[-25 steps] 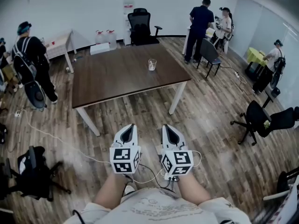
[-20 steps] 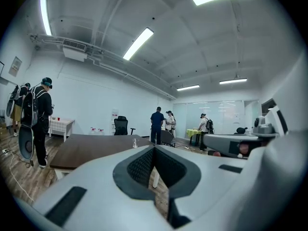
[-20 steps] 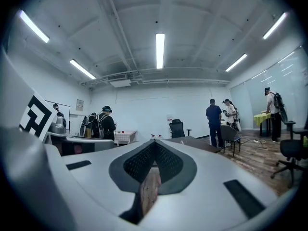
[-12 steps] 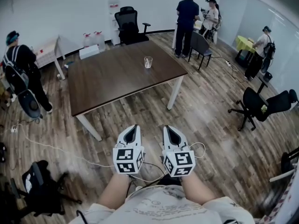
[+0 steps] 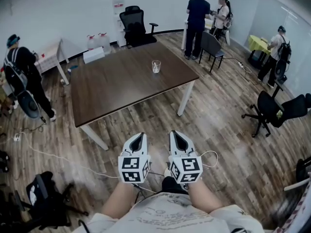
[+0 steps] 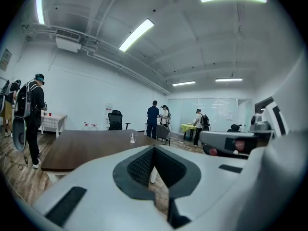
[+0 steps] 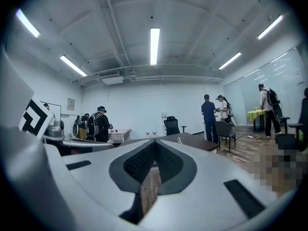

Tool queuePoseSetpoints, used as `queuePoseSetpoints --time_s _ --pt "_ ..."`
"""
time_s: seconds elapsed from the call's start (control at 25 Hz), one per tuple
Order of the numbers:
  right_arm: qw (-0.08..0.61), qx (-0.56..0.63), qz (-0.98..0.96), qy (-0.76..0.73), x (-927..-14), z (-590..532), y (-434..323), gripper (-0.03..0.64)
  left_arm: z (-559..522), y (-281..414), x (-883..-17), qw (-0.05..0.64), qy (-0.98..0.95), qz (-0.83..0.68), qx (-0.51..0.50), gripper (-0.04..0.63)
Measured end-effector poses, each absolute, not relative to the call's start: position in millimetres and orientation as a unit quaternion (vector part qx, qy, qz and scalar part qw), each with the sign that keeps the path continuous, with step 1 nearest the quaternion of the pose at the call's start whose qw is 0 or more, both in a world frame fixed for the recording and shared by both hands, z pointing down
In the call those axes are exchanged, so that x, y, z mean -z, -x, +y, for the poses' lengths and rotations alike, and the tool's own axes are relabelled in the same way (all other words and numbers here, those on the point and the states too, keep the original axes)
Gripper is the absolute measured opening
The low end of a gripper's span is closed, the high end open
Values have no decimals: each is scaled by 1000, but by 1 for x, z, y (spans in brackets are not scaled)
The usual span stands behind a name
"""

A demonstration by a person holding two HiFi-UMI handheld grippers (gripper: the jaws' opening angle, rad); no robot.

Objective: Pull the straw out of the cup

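A clear glass cup stands on the far right part of a dark brown table. It shows small in the left gripper view and the right gripper view. A straw in it is too small to make out clearly. My left gripper and right gripper hang side by side over the wooden floor, well short of the table's near edge. Both are shut with nothing between the jaws, which shows in the left gripper and right gripper views.
Several people stand around the room: one at the left, two at the back. Black office chairs stand at the right and behind the table. A cable runs over the floor, and a black bag lies at lower left.
The head view has shifted a little, so the table and cup sit slightly lower and more to the left. Both grippers stay shut, side by side, a touch lower in the frame.
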State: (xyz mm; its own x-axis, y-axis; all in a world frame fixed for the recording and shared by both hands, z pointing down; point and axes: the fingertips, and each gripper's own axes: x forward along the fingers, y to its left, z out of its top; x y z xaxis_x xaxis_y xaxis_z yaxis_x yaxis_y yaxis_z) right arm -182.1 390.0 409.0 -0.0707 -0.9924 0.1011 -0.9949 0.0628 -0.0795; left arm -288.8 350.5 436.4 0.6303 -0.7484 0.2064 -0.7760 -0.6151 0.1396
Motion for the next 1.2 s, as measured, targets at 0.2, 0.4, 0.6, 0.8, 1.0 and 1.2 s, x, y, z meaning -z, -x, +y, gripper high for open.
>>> queuePoseSetpoints --time_s 0.2,0.4,0.6,0.8,1.0,1.2 --pt "1 -70 -735 -674 -408 335 149 15 302 255 -429 88 -894 -434 -77 6" --pt "-5 -64 -743 -666 -397 281 99 15 248 203 -417 78 -891 -440 -78 6" --pt "-2 -67 -744 -664 -395 234 43 15 199 146 -412 72 -891 -441 -85 6" --pt "1 -75 -743 -665 -397 199 -14 15 164 88 -410 69 -892 -437 -89 6" --pt "7 -80 -744 -663 -400 176 -50 15 140 49 -414 75 -892 -435 -95 6" --pt "11 -89 -741 -665 -411 167 -74 15 129 25 -426 81 -893 -431 -102 6"
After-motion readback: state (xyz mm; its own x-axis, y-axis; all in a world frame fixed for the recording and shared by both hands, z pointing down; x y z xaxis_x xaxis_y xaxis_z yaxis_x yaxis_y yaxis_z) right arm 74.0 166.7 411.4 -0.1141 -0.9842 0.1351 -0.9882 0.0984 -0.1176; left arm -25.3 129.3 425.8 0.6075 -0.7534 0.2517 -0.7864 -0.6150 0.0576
